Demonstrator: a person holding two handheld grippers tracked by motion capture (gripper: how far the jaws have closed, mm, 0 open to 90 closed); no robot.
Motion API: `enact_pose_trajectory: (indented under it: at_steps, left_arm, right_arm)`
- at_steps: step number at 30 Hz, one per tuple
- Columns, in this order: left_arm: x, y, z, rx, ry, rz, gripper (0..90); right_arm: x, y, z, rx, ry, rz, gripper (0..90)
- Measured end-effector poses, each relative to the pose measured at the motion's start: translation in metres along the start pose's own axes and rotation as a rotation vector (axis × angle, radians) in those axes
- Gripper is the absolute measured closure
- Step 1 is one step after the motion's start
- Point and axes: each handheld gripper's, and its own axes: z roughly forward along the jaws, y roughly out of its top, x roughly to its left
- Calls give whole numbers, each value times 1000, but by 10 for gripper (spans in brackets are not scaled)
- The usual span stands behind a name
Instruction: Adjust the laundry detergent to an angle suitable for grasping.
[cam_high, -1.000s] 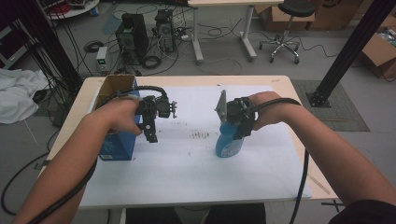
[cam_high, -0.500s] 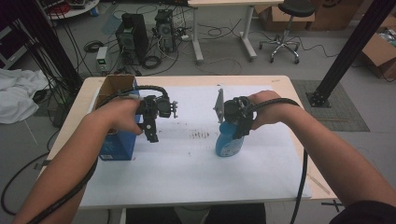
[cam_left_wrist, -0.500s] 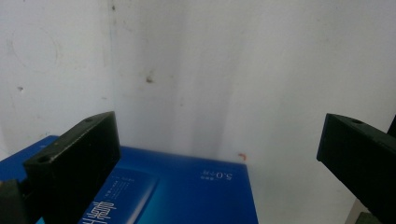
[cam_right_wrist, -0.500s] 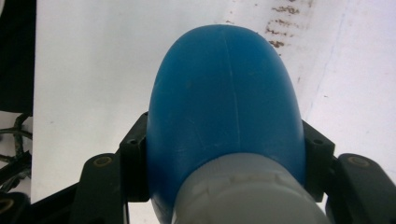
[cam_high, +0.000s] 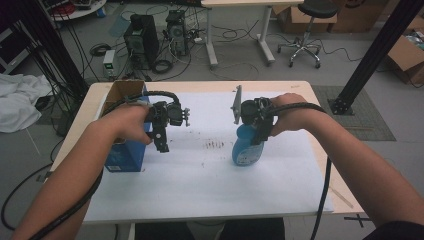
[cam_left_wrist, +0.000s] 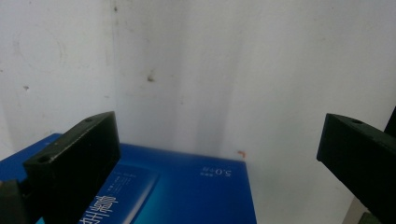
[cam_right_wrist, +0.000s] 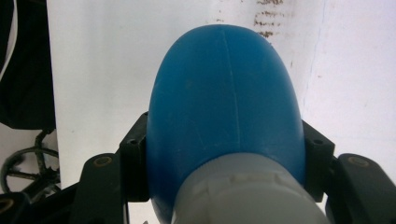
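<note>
A rounded blue plastic bottle (cam_high: 247, 149) with a pale grey collar at its neck is shown upright on the white sheet (cam_high: 210, 185) that covers the table, right of the sheet's middle. The bottle is pinched at its upper body by the right gripper (cam_high: 257, 131), which is lowered onto it from above; in the right gripper view the bottle (cam_right_wrist: 224, 107) is seen between the two black jaws, each pressed against one flank just below the shoulder. The right gripper is borne by the right hand (cam_high: 290, 112), and a grey plate is seen standing on its far side.

A patch of small brown marks (cam_high: 215, 145) is seen on the sheet between the bottle and the left gripper (cam_high: 161, 142). The left gripper is held by the left hand (cam_high: 127, 122) with its jaws pointed down and spread wide on nothing; in the left gripper view bare sheet lies between them. A blue cardboard box (cam_high: 125, 152) with white print, its brown flaps open at the top, is placed at the left edge of the sheet, just left of that gripper, and its blue face (cam_left_wrist: 187, 191) is seen beneath the jaws.

Beyond the wooden table (cam_high: 300, 87), on the far floor, computer towers (cam_high: 142, 40) among cables and a wheeled stool (cam_high: 306, 30) are visible.
</note>
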Motion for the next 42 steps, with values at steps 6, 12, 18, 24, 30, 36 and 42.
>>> enact_pose_trajectory:
  at_steps: [6, 12, 18, 24, 30, 36, 42]
  left_arm:
    - [-3, 1, -1, 0, 2, 3, 1]
    - [-6, 1, -3, -5, 6, 8, 1]
    - [-8, 1, -2, -3, 6, 12, 1]
    - [-9, -1, -3, -7, 6, 11, 1]
    - [-10, -3, -3, -3, 4, 11, 1]
    - [-11, -3, -2, -5, 8, 15, 1]
    - [-11, -2, -1, -5, 4, 18, 0]
  right_arm:
    - [2, 1, -4, 27, -10, 82, 382]
    - [-2, 0, -9, 17, -30, 196, 381]
    - [-5, 1, -10, 19, -33, 282, 381]
    - [-8, 3, -7, 32, -16, 376, 382]
    - [-8, 6, -5, 51, -37, 454, 382]
    - [-12, 4, -1, 42, -35, 565, 382]
    - [-13, 4, 4, 40, -30, 614, 381]
